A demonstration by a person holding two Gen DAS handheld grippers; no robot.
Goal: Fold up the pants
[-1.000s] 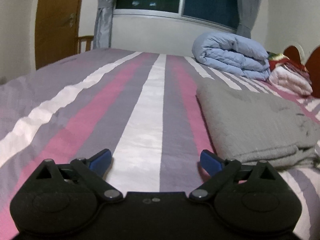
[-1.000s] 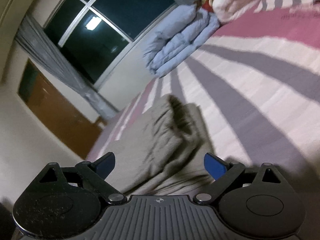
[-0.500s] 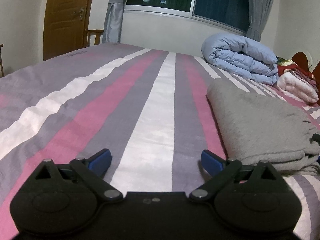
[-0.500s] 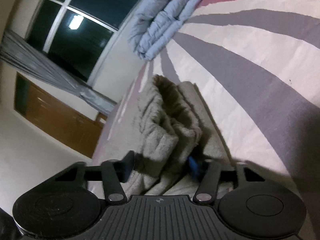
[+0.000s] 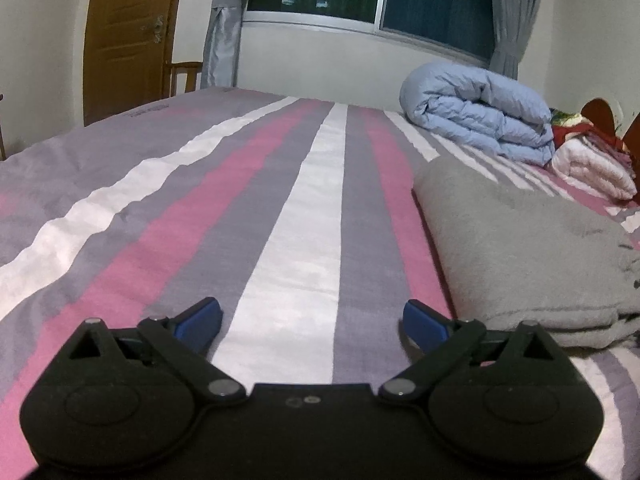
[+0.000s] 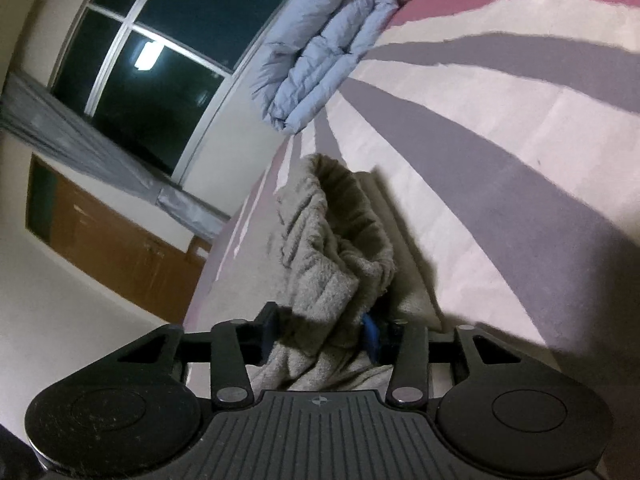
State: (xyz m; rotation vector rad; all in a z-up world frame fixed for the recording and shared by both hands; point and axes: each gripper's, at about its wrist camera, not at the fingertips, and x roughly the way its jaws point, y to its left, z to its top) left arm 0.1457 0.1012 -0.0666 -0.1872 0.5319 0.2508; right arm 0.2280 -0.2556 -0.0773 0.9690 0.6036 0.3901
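Observation:
The grey fleece pants (image 5: 520,248) lie folded flat on the striped bed (image 5: 240,208), to the right of my left gripper (image 5: 312,316). That gripper hovers low over the white stripe, open, with nothing between its blue pads. In the right wrist view, which is rolled to one side, a bunched edge of the pants (image 6: 320,248) stands up between the fingers of my right gripper (image 6: 320,328). Its jaws are closing, and both pads press into the fleece. The pad on the right (image 6: 370,330) is partly buried in cloth.
A rolled light-blue duvet (image 5: 476,112) lies at the far right of the bed below the window, with a pink-white blanket (image 5: 592,168) and a wooden headboard (image 5: 600,112) beside it. A brown door (image 5: 128,32) and a chair (image 5: 184,76) stand beyond the bed's far left edge.
The right gripper went from wide open above the pants to closed on a bunched edge of them, rolling a little as it came down. The left gripper stays open over the bed.

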